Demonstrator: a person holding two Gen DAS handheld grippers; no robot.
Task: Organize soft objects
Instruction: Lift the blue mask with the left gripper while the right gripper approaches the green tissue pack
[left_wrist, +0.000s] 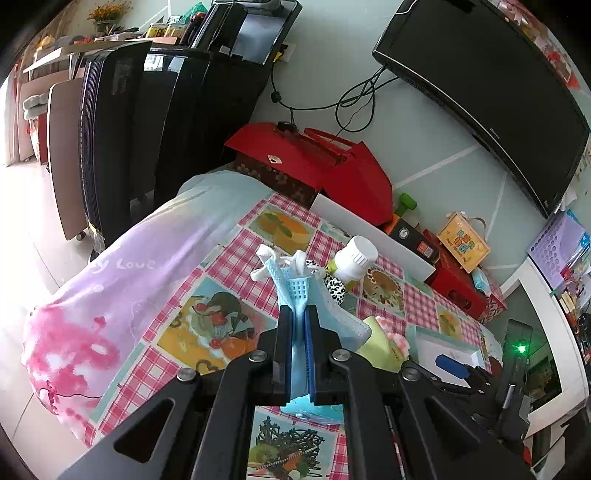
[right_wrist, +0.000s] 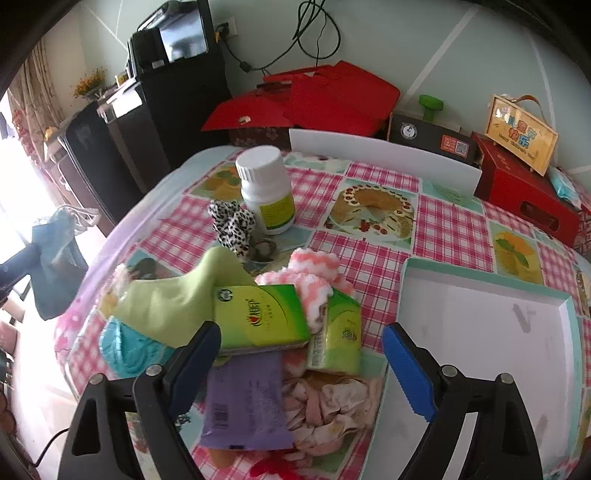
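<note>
My left gripper (left_wrist: 298, 314) is shut on a light blue face mask (left_wrist: 297, 290), whose white ear loops stick up above the checked tablecloth (left_wrist: 236, 258). In the right wrist view my right gripper (right_wrist: 301, 338) stands open, tilted down over a heap of soft things. Two green tissue packs (right_wrist: 262, 317) and a purple pack (right_wrist: 243, 402) lie between its blue pads (right_wrist: 402, 365), which are not pressing on any of them. A lime green sock (right_wrist: 173, 302), a pink and white fluffy sock (right_wrist: 314, 277), a crumpled pale pink cloth (right_wrist: 328, 406) and a teal cloth (right_wrist: 122, 350) lie around them.
A shallow white tray (right_wrist: 480, 325) lies to the right of the heap. Behind the heap stand a white pill bottle (right_wrist: 266, 188) and a leopard-print scrunchie (right_wrist: 231, 221). Red boxes (right_wrist: 332, 99), a white board (right_wrist: 384, 155) and a black box line the wall side.
</note>
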